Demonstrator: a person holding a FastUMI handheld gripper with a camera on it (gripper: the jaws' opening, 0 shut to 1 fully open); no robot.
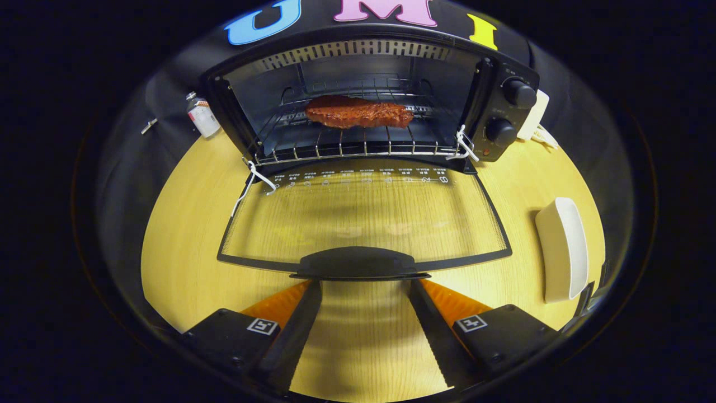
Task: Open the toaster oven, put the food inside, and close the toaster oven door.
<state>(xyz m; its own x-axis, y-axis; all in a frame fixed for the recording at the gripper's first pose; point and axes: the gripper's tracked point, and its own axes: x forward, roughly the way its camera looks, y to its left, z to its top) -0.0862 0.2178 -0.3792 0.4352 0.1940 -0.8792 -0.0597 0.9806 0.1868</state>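
A black toaster oven (503, 67) stands at the back of the wooden table, its glass door (363, 218) folded down flat toward me. On the wire rack (347, 143) inside lies a reddish-brown piece of food (358, 112). The door's black handle (358, 263) is just ahead of my fingertips. My gripper (363, 285) is open, its two black fingers (302, 319) spread wide on either side below the handle, with nothing between them but bare table.
A white oblong dish (562, 249) sits on the table to the right of the door. A small white bottle (202, 116) stands left of the oven. A white plug and cord (538, 120) are behind the oven's knobs (519, 93).
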